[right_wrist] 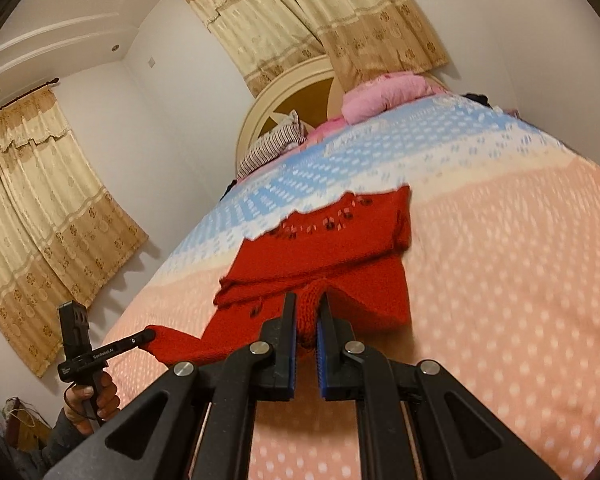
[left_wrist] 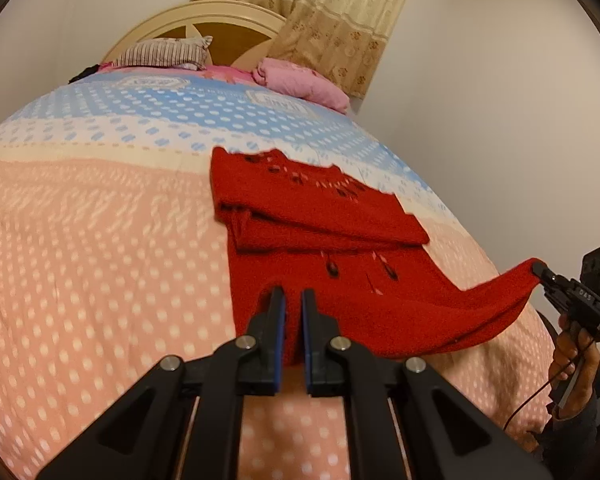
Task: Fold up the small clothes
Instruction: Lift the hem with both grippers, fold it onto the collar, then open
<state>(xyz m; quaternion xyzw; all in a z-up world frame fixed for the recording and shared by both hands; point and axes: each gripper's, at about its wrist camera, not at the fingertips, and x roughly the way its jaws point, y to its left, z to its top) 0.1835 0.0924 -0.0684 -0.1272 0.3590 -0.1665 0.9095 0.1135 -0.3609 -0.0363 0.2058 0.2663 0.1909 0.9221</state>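
While the left gripper (left_wrist: pixel 293 300) pinches the near hem of the red knitted garment (left_wrist: pixel 320 220), the right gripper (right_wrist: pixel 307 306) is clamped on the other hem corner, apparently lifted; the garment lies sleeves-folded on the dotted bed cover (left_wrist: pixel 100 240).

**Camera placement: two wrist fisheyes over a bed**

Left wrist view: mounted behind the left gripper (left_wrist: pixel 293 300), low and close over the bedspread (left_wrist: pixel 100 240), facing up the bed toward the headboard (left_wrist: pixel 204 28); the right gripper (left_wrist: pixel 538 269) shows at its right edge.

Right wrist view: mounted behind the right gripper (right_wrist: pixel 307 304), equally low and near, tilted, facing the same headboard (right_wrist: pixel 284 92); the left gripper (right_wrist: pixel 150 335) shows at lower left.

Shared: red garment (left_wrist: pixel 320 216), bedspread, pillows, curtains.
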